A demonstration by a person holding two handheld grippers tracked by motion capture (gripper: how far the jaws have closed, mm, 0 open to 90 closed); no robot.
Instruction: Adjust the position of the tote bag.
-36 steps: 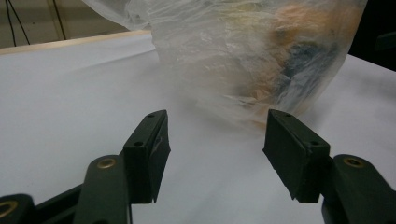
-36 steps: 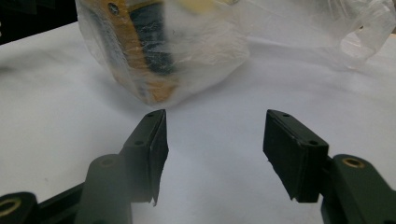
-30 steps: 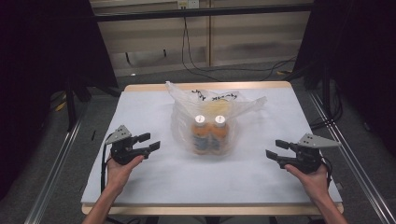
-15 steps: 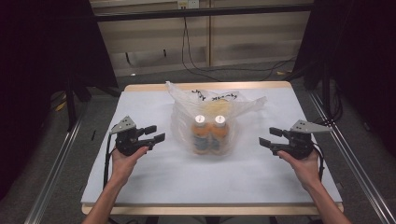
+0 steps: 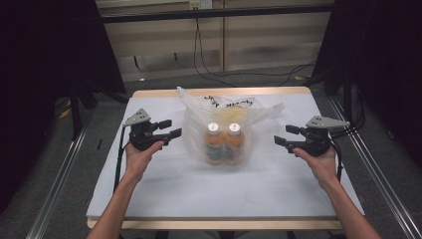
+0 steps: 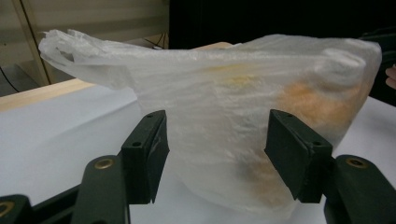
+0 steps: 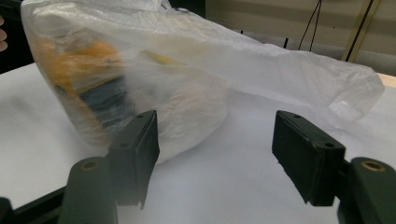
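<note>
With the left gripper (image 5: 171, 128) and right gripper (image 5: 284, 135) both wide open and empty, pinch only loose film of the plastic bag (image 5: 226, 130), probably avoiding the bottles (image 5: 223, 142) inside.

Left gripper (image 5: 171, 128): moved forward and inward over 1.0 s, now just beside left side of plastic bag (image 5: 226, 130), jaws apart.
Right gripper (image 5: 283, 135): moved forward and inward from near table edge, now near bag's right side, jaws apart.
Both forearms extended farther over table (image 5: 164, 191).
</note>
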